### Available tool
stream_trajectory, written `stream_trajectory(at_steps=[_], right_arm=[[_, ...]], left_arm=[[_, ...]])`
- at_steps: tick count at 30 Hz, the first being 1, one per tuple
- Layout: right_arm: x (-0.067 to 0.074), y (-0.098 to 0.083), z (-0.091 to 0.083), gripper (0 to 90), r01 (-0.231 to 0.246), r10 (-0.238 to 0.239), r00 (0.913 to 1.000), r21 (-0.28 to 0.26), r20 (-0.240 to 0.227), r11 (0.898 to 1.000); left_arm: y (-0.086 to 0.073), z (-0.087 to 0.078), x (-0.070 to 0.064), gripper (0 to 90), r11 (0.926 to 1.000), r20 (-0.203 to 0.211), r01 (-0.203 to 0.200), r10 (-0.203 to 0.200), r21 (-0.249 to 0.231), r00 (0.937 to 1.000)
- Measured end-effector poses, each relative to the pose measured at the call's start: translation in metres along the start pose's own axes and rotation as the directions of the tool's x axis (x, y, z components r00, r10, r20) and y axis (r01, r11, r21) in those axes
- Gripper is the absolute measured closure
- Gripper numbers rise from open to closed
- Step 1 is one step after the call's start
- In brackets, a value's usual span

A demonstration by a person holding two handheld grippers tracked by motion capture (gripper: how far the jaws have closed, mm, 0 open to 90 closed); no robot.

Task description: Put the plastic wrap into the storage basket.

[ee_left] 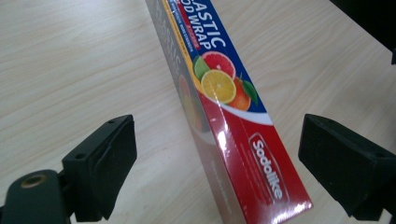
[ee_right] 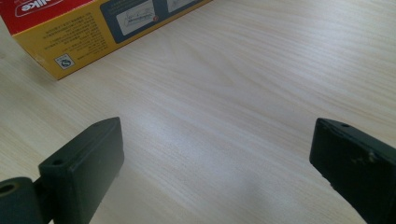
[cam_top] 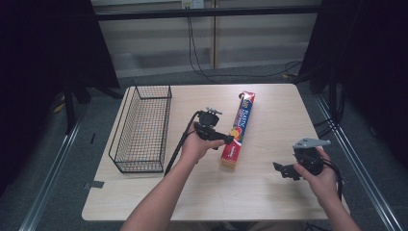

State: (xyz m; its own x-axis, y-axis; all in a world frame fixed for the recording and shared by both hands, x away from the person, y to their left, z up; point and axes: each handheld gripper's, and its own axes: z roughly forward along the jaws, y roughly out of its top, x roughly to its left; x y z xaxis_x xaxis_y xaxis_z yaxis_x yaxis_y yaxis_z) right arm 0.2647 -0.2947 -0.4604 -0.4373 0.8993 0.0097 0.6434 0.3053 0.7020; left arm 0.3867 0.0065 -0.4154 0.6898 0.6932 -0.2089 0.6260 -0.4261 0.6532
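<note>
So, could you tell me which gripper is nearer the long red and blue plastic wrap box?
Left. The left gripper straddles the plastic wrap box, jaws open; the right gripper sits apart, to its right.

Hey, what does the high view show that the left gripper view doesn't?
High view alone: the wire basket left of the wrap box, both hands, and the right gripper open over bare table. Left gripper view alone: the box's citrus picture and Sodolike logo up close, between wide-open jaws. Both: the box lying flat on the table, the left gripper at its near end.
</note>
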Motion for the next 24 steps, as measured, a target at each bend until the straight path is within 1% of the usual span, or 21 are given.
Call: stream_trajectory(at_steps=[1, 2, 3, 5, 6, 7, 11, 12, 13, 15, 16, 18, 19, 20, 21, 22, 24], right_arm=[[0.0, 0.0, 0.0, 2.9, 0.0, 0.0, 1.0, 0.0, -0.002, 1.0], [0.0, 0.0, 0.0, 2.9, -0.005, 0.005, 1.0, -0.001, -0.001, 1.0], [0.0, 0.0, 0.0, 2.9, -0.002, 0.002, 1.0, -0.004, -0.005, 1.0], [0.0, 0.0, 0.0, 2.9, -0.002, 0.002, 1.0, -0.001, -0.005, 1.0], [0.0, 0.0, 0.0, 2.9, -0.001, 0.001, 1.0, -0.001, -0.004, 1.0], [-0.001, 0.0, 0.0, 2.9, 0.005, -0.005, 1.0, -0.002, -0.005, 1.0], [-0.002, 0.001, 0.001, 3.0, 0.003, -0.003, 1.0, -0.001, -0.004, 1.0], [-0.002, 0.001, 0.001, 3.0, 0.002, -0.002, 1.0, -0.001, -0.003, 1.0], [-0.002, 0.001, 0.001, 3.0, 0.001, -0.001, 1.0, 0.0, -0.004, 1.0], [-0.002, 0.001, 0.0, 3.0, -0.002, 0.002, 1.0, 0.0, -0.006, 1.0], [-0.003, 0.001, 0.0, 3.0, 0.003, -0.003, 1.0, -0.006, -0.006, 1.0], [-0.003, 0.001, 0.0, 3.0, 0.003, -0.003, 1.0, -0.006, -0.008, 1.0], [-0.003, 0.001, 0.0, 3.0, 0.001, -0.001, 1.0, -0.007, -0.007, 1.0], [-0.003, 0.001, 0.0, 3.0, 0.002, -0.002, 1.0, -0.006, -0.008, 1.0], [-0.003, 0.001, 0.0, 3.0, 0.002, -0.002, 1.0, -0.006, -0.008, 1.0], [-0.003, 0.001, 0.0, 3.0, 0.002, -0.002, 1.0, -0.008, -0.008, 1.0], [-0.003, 0.001, 0.0, 3.0, -0.003, 0.003, 0.9999, -0.004, -0.011, 1.0]], left_arm=[[0.002, 0.003, -0.001, 11.9, 0.9999, 0.005, 0.008, -0.008, 0.009, 1.0], [0.004, 0.006, -0.001, 12.4, 0.9999, 0.011, 0.008, -0.008, 0.013, 0.9999], [0.007, 0.008, -0.002, 13.1, 0.9997, 0.007, 0.007, -0.007, 0.022, 0.9999], [0.01, 0.012, -0.002, 17.1, 0.9996, 0.008, 0.015, -0.015, 0.024, 0.9999], [0.012, 0.015, -0.002, 17.5, 0.9995, 0.012, 0.024, -0.024, 0.019, 0.9996], [0.014, 0.017, -0.002, 17.5, 0.9992, 0.01, 0.028, -0.028, 0.028, 0.9995], [0.017, 0.026, -0.001, 18.0, 0.9988, -0.001, 0.033, -0.033, 0.037, 0.9995], [0.017, 0.029, -0.001, 18.1, 0.9981, -0.004, 0.044, -0.044, 0.043, 0.999], [0.018, 0.031, -0.001, 18.8, 0.9979, -0.011, 0.043, -0.042, 0.048, 0.999], [0.019, 0.036, -0.001, 19.9, 0.9974, -0.012, 0.051, -0.051, 0.05, 0.9986], [0.02, 0.038, 0.0, 19.9, 0.9968, -0.003, 0.058, -0.058, 0.056, 0.9983], [0.022, 0.042, -0.001, 20.0, 0.9963, -0.004, 0.06, -0.06, 0.062, 0.9982], [0.023, 0.045, 0.0, 20.0, 0.9962, 0.003, 0.062, -0.062, 0.062, 0.9981], [0.024, 0.048, -0.001, 20.1, 0.9957, -0.001, 0.077, -0.077, 0.052, 0.997], [0.025, 0.049, -0.001, 20.0, 0.9956, -0.001, 0.074, -0.074, 0.058, 0.9973], [0.026, 0.051, -0.001, 20.1, 0.9951, 0.001, 0.083, -0.083, 0.053, 0.9965], [0.028, 0.055, -0.002, 20.4, 0.9948, -0.007, 0.076, -0.076, 0.068, 0.9971]])
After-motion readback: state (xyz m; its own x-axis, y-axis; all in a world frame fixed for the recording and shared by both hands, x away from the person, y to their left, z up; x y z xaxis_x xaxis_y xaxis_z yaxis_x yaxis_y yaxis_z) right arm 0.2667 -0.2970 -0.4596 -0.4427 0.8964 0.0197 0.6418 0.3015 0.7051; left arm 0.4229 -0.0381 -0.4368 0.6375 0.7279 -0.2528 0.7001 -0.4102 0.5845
